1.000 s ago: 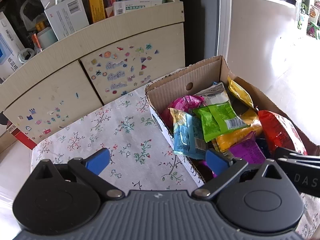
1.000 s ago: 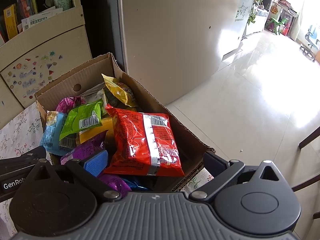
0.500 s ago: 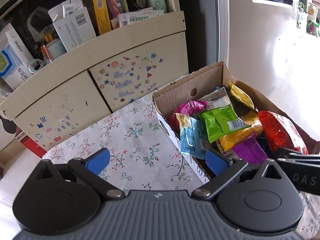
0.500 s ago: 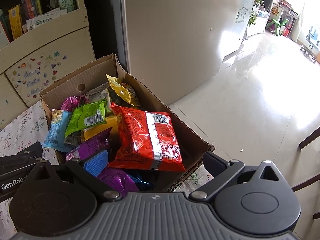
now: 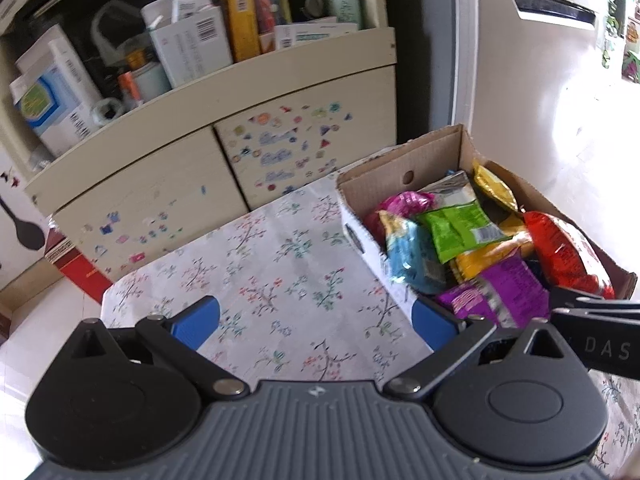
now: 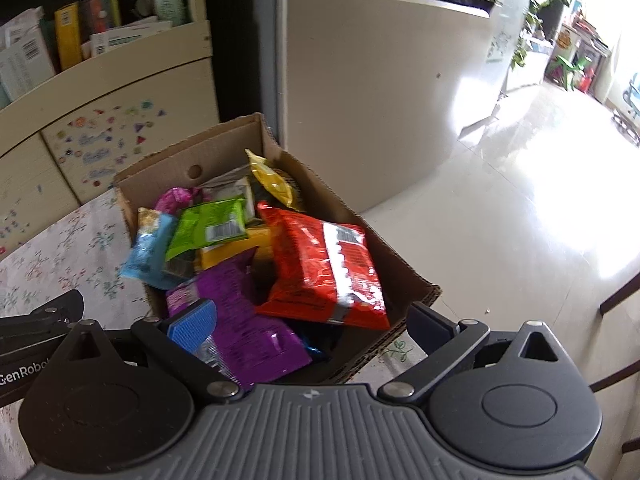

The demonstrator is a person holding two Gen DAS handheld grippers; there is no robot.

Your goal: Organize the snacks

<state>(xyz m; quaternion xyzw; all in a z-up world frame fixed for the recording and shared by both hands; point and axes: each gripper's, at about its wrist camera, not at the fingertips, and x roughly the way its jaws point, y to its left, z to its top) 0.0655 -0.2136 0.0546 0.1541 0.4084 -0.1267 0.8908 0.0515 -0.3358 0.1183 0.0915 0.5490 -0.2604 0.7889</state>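
The cardboard box [image 6: 224,160] is showing matt, raw corrugated paper edges, while the snack packets inside it, like the red bag [image 6: 324,268] and the purple bag [image 6: 240,320], are gleaming as glossy crinkled foil. Beside the box, a flower-printed cloth [image 5: 260,272] is lying matt over the surface, and the floor [image 6: 500,240] past the box is shining like polished tile.

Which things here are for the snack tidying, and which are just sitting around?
For the job:
brown cardboard box
big red crinkly snack bag
purple foil packet
green packet

Just lying about:
cream cupboard with stickers
shelf of medicine boxes
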